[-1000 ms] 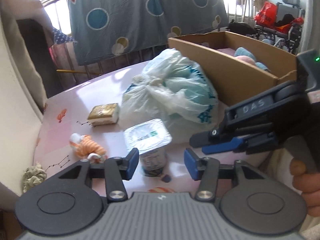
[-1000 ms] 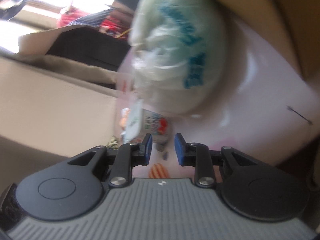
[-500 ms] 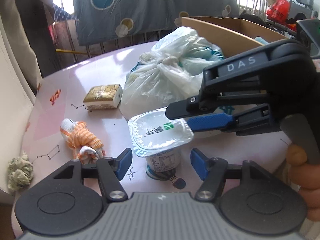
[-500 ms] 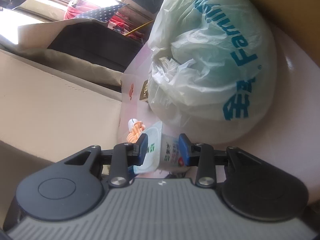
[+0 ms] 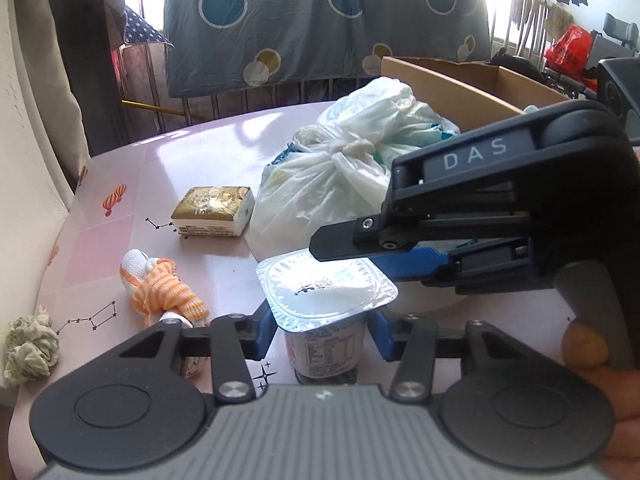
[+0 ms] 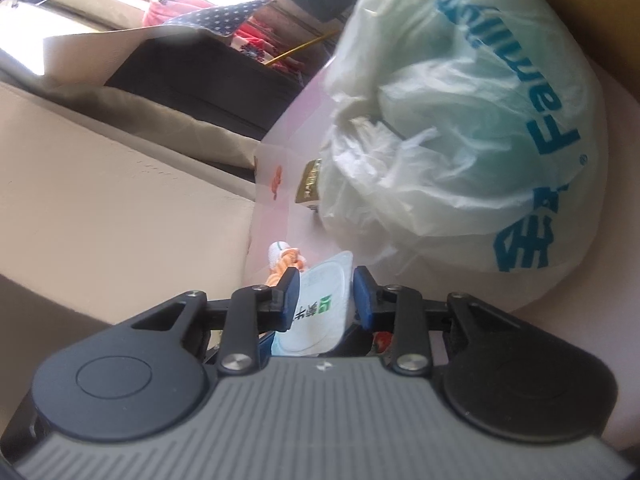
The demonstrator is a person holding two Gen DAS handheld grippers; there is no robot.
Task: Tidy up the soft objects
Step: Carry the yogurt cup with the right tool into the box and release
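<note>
Left wrist: yogurt cup (image 5: 326, 322) between fingers (image 5: 262, 330).

Glossy pink table (image 5: 208, 152), crinkled translucent plastic bag (image 5: 340, 160), shiny foil-lidded cup (image 5: 328, 292), matt cardboard box (image 5: 448, 88).

The left gripper (image 5: 323, 330) sat low near the table with its two blue fingers (image 5: 262, 330) spread apart, one on each side of the yogurt cup (image 5: 326, 320). They did not squeeze it. The right gripper (image 5: 352, 246) came in from the right side, turned on its side. Its fingers (image 6: 290, 300) were open too, one above the cup's foil lid and one below it. A thumb (image 5: 584, 346) of the right hand wrapped around the gray handle.
</note>
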